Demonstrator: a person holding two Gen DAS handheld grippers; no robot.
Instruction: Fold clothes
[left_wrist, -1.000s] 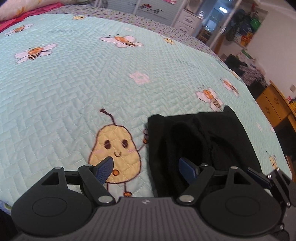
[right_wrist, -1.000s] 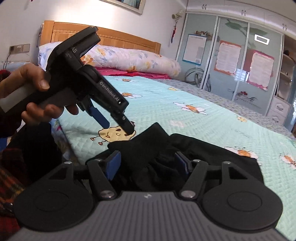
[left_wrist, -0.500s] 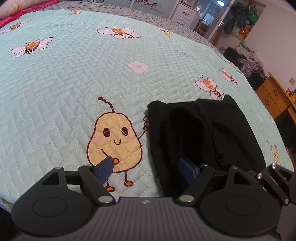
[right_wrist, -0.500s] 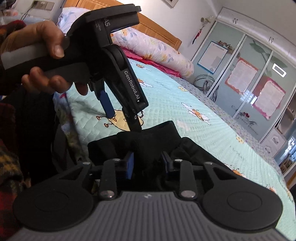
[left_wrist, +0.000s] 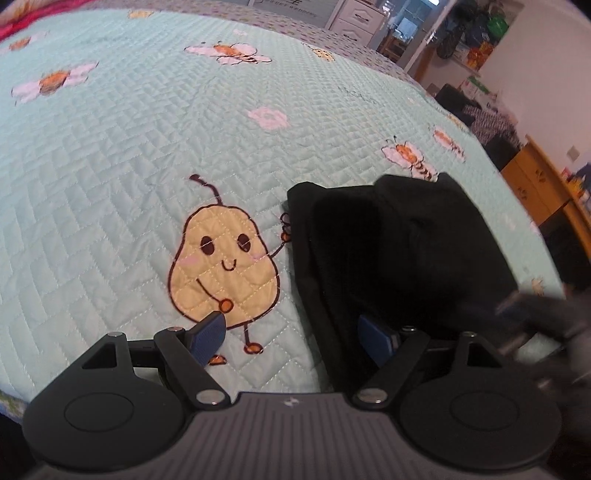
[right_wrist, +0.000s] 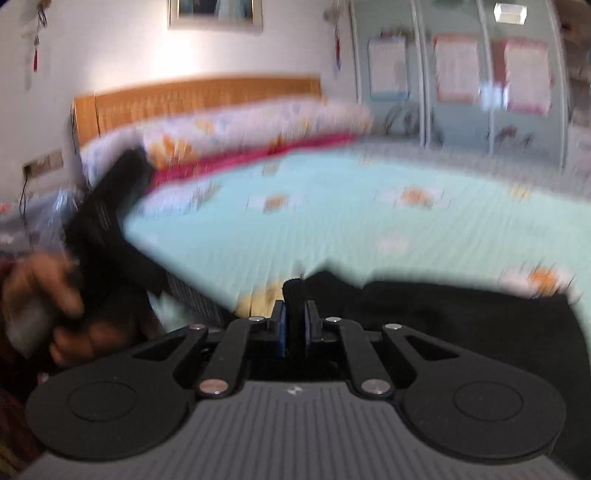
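Black garment (left_wrist: 399, 258), bunched in soft folds on the mint quilted bedspread (left_wrist: 129, 147), just right of the embroidered pear figure (left_wrist: 223, 262) and touching its waving hand. Left gripper (left_wrist: 295, 334) hovering low over the near edge, jaws spread wide and holding nothing: left finger (left_wrist: 208, 334) above the pear's feet on bare quilt, right finger (left_wrist: 375, 338) over the dark cloth, garment's left border running between the two. Whether that right pad actually touches the fabric, impossible to tell. Right gripper (right_wrist: 294, 325) closing, blue pads nearly together with an upright pinch of the black garment (right_wrist: 461, 321) squeezed between them, fabric poking up above the fingertips; rest of the cloth spreading away to the right across the bedspread (right_wrist: 332, 214). Right view heavily blurred. Seen from there at left, a hand (right_wrist: 40, 295) wrapped around the handle of the left gripper (right_wrist: 110, 229), its tips hidden in blur. Beyond, a wooden headboard (right_wrist: 195, 99), flowered pillows (right_wrist: 240, 125) along the top of the bed, and wardrobe doors (right_wrist: 461, 92) at the far wall.
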